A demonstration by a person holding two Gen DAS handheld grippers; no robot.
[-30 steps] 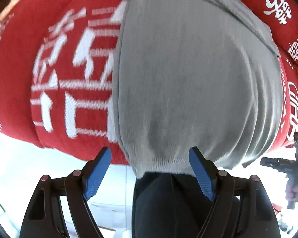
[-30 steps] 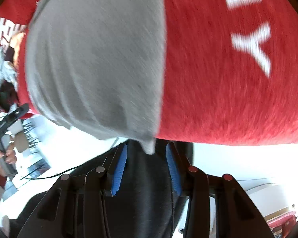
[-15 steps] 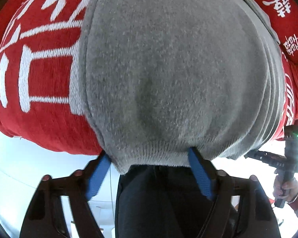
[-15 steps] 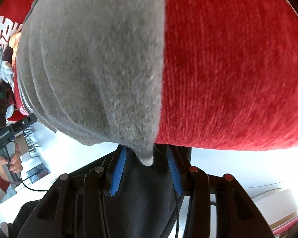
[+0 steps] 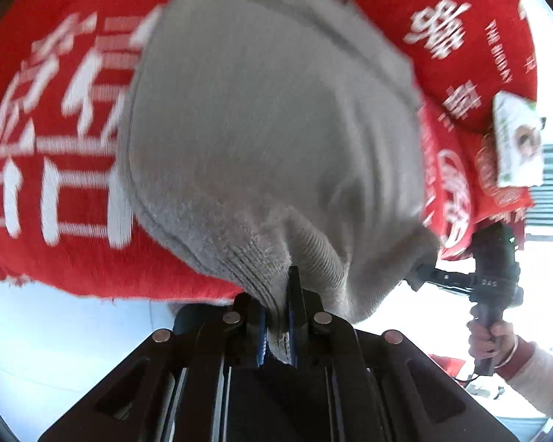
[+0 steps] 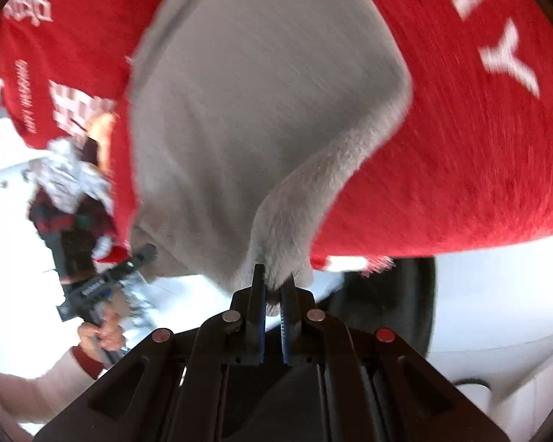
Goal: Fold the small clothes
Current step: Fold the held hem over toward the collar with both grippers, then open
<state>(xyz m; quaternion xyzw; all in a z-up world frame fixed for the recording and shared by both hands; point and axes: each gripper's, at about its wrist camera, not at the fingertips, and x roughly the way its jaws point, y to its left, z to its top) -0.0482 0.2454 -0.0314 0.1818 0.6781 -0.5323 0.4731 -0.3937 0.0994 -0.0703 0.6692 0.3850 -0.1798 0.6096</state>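
Grey knit, both grippers pinching hem

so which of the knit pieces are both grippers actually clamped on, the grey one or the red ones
The grey knit garment: left gripper and right gripper each pinch its near edge. The red lettered knit cloth lies underneath, ungripped.

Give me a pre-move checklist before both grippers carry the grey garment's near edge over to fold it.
1. Left gripper has just closed on the ribbed hem of the grey knit garment: ok.
2. Right gripper has just closed on the garment's other near corner: ok.
3. Fabric sits between the fingers, not at their tips only: ok.
4. Red printed cloth underneath not caught in either grip: ok.
5. Far edge of the garment lying flat: cannot tell.
6. Hem taut between the two grips: cannot tell.
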